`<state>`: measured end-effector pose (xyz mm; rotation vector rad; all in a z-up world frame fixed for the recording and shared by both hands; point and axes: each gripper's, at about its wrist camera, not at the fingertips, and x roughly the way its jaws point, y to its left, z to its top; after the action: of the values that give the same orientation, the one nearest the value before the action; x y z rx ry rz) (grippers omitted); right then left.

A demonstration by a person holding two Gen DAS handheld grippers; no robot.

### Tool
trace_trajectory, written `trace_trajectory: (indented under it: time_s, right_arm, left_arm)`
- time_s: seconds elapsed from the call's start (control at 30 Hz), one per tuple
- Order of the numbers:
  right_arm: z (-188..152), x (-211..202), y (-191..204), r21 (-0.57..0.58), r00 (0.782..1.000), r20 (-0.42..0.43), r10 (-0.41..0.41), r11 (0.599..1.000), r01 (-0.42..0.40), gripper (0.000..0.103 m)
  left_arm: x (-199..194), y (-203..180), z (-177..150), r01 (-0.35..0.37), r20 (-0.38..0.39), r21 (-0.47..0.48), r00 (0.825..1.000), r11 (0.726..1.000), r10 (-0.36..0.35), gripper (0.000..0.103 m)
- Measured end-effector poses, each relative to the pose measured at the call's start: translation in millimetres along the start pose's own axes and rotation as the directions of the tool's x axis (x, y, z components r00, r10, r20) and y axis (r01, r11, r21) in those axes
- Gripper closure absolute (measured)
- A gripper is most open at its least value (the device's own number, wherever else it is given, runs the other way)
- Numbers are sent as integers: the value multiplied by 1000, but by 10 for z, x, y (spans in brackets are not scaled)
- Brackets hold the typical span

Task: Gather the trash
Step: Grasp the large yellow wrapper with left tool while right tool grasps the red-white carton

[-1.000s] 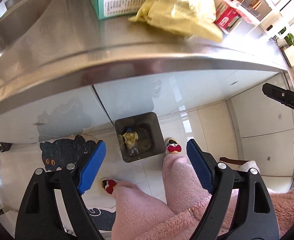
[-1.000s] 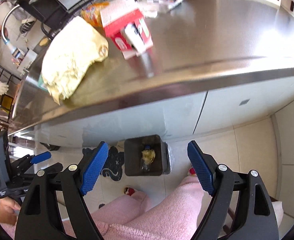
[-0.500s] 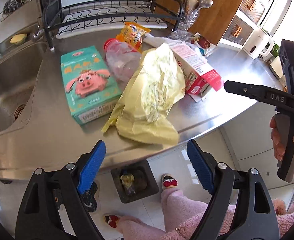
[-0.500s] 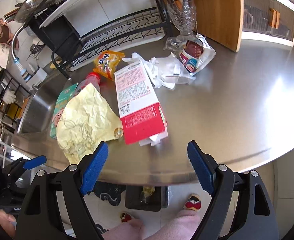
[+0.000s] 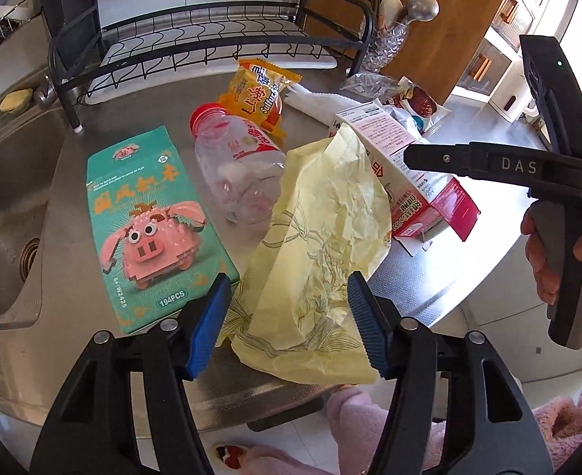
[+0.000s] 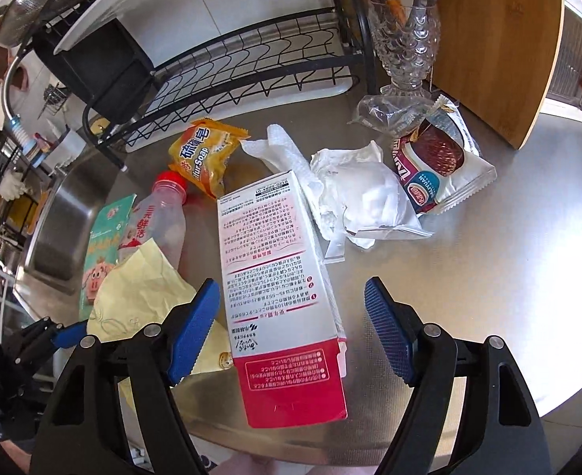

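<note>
A: A second ago both cameras faced the floor bin; now the steel counter (image 5: pixel 53 182). The left gripper (image 5: pixel 287 316), jaws apart and just narrowing, straddles the crumpled yellow paper bag (image 5: pixel 314 245) without pressing.

B: The right gripper (image 6: pixel 291 328), likewise apart and narrowing, frames the red-and-white carton (image 6: pixel 275 277). Only its view shows the white tissue wad (image 6: pixel 354 198) at one o'clock.

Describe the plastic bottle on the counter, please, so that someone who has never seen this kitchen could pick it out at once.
Start at the black wire dish rack at the back of the steel counter. Just in front of it, the plastic bottle lies on its side between the green pig box and the crumpled yellow bag. It is the only see-through item with a red cap.
</note>
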<state>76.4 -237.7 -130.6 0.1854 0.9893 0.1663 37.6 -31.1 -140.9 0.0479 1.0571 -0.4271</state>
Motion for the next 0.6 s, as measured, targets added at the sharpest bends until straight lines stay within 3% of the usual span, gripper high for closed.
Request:
trace_trajectory:
  time_s: [0.07, 0.23, 0.3, 0.4, 0.6]
  right_arm:
    - [14, 76, 14, -3, 1000, -25, 6, 1000, -6, 27]
    - [-35, 225, 118, -48, 997, -73, -10, 999, 6, 28]
    - [-54, 276, 134, -63, 996, -86, -27, 998, 21, 38]
    - [-65, 252, 137, -68, 997, -77, -33, 997, 28, 42]
    - [-81, 120, 105, -45, 999, -43, -21, 999, 19, 43]
  left_arm:
    - [41, -26, -3, -10, -1, 23, 1000, 1000, 10, 49]
    - [130, -30, -16, -2, -17, 33, 1000, 999, 3, 68]
    - [139, -50, -14, -3, -17, 48, 1000, 999, 3, 76]
    - [130, -73, -7, 5, -9, 65, 1000, 998, -5, 88]
    - [46, -121, 34, 25, 11, 71, 1000, 997, -25, 96]
